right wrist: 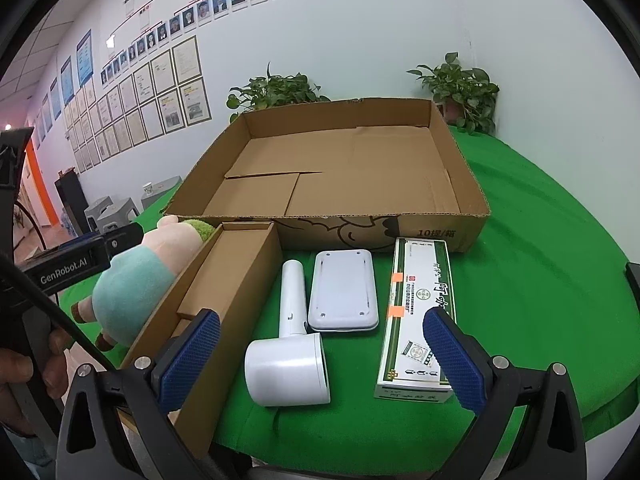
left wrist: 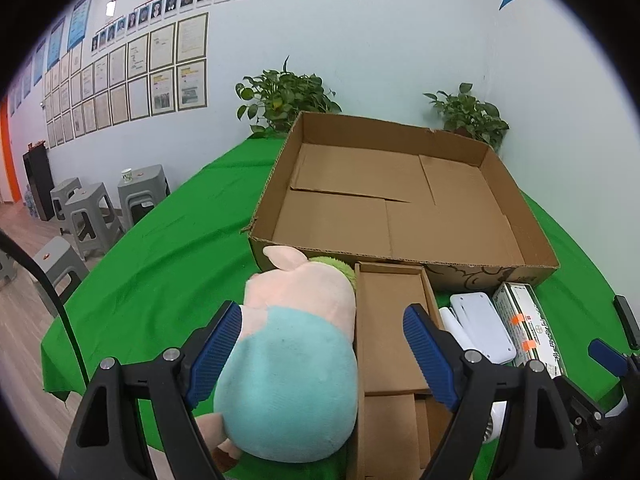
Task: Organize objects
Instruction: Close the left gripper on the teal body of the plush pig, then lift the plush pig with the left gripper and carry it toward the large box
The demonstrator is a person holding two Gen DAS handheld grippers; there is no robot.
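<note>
Because the big cardboard tray [right wrist: 472, 216] sits empty at the back of the green worktop [right wrist: 540, 280], everything waiting in front of it seems staged for loading: plush pig [left wrist: 288, 360], narrow carton [right wrist: 236, 280], hair dryer [right wrist: 288, 364], white pad [right wrist: 344, 292], green-edged box [right wrist: 420, 312]. Left gripper [left wrist: 324, 340] hovers with fingers spread about the pig, apparently not squeezing; right gripper [right wrist: 320, 356] spread over the dryer, holding nothing.

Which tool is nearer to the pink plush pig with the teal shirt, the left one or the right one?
Left. The left tool hovers open right over the pink plush pig with the teal shirt. The right tool sits over the white hair dryer, beyond the narrow cardboard box.
</note>
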